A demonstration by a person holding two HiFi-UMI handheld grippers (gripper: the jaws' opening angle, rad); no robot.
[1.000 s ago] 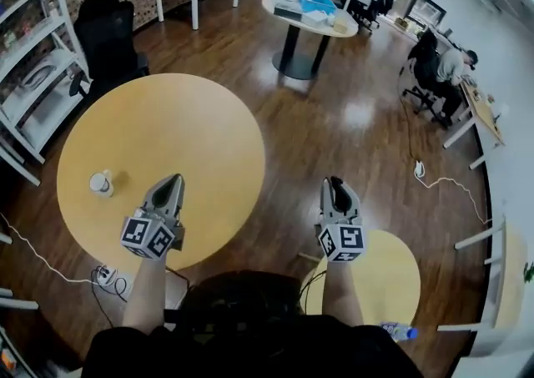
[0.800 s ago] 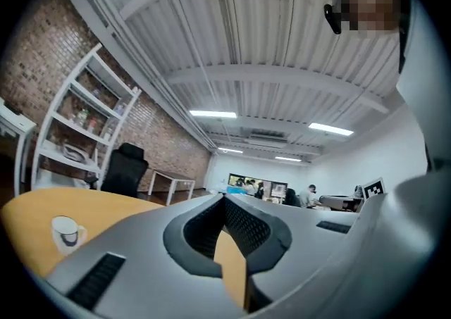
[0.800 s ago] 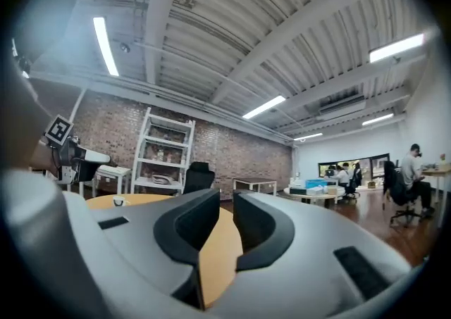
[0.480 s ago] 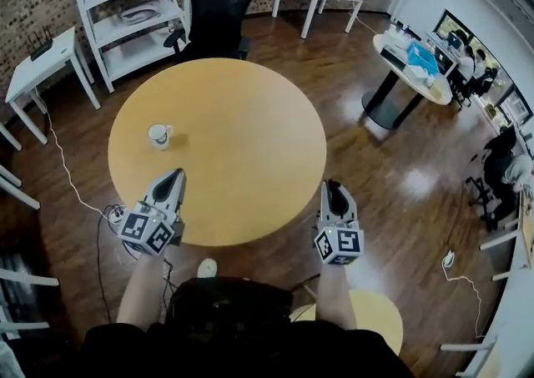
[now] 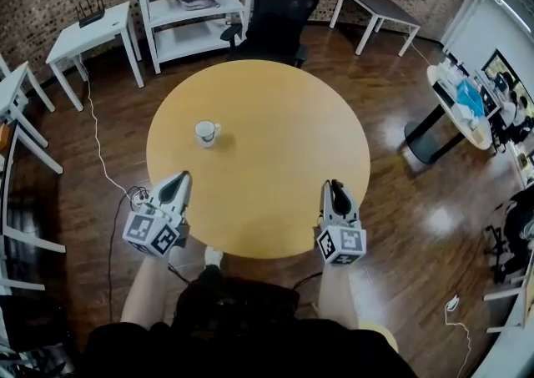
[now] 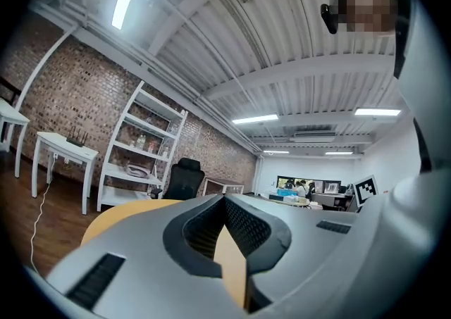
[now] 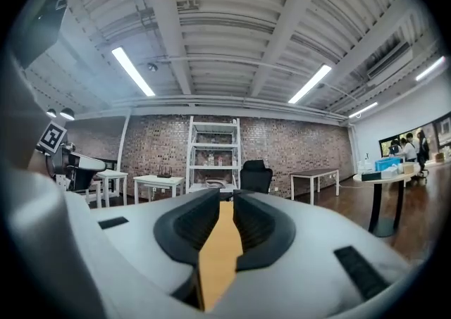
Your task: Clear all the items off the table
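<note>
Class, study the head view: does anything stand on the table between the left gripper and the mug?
Nothing visible does. Only bare table lies between the left gripper and the mug, the sole item on it.

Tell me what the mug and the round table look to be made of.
Mug: probably glazed ceramic. It is plain white and smooth-looking with a handle, though too small to be sure.
Round table: the top looks like matte laminate or painted wood, an even yellow-tan with no visible grain.
</note>
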